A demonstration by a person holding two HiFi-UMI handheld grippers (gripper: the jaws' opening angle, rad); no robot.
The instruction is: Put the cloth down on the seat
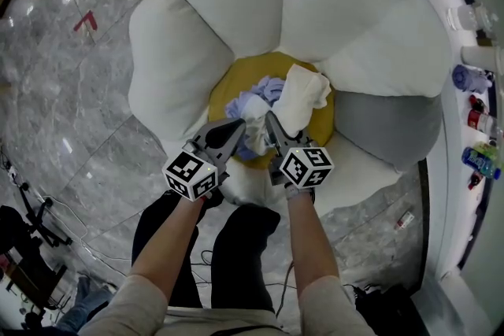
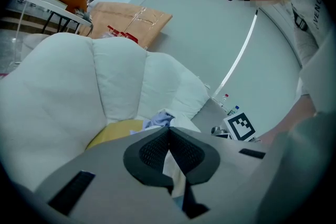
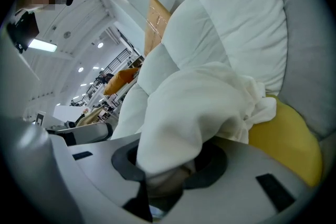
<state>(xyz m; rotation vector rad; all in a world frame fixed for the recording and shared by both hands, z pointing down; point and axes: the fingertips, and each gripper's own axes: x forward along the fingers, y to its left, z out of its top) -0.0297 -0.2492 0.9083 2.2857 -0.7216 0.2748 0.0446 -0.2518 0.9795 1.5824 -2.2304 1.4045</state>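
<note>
On the round yellow seat (image 1: 235, 81) at the centre of a flower-shaped chair, a crumpled white cloth (image 1: 304, 94) lies heaped toward the right side, touching a smaller lavender cloth (image 1: 257, 100) bunched beside it. Puffy white petal cushions (image 1: 315, 4) ring the seat, with one grey cushion (image 1: 386, 126) at the right. A person stands at the chair's front edge over a marble floor (image 1: 71, 122), holding a gripper in each hand, and both point into the seat close together. The right gripper (image 1: 270, 120) is clamped on a thick fold of the white cloth, which billows up out of its jaws and drapes onto the seat. The left gripper (image 1: 240, 125) has its jaws pressed together at the tips, pinching a thin strip of the same white cloth between its pads (image 2: 152, 152).
</note>
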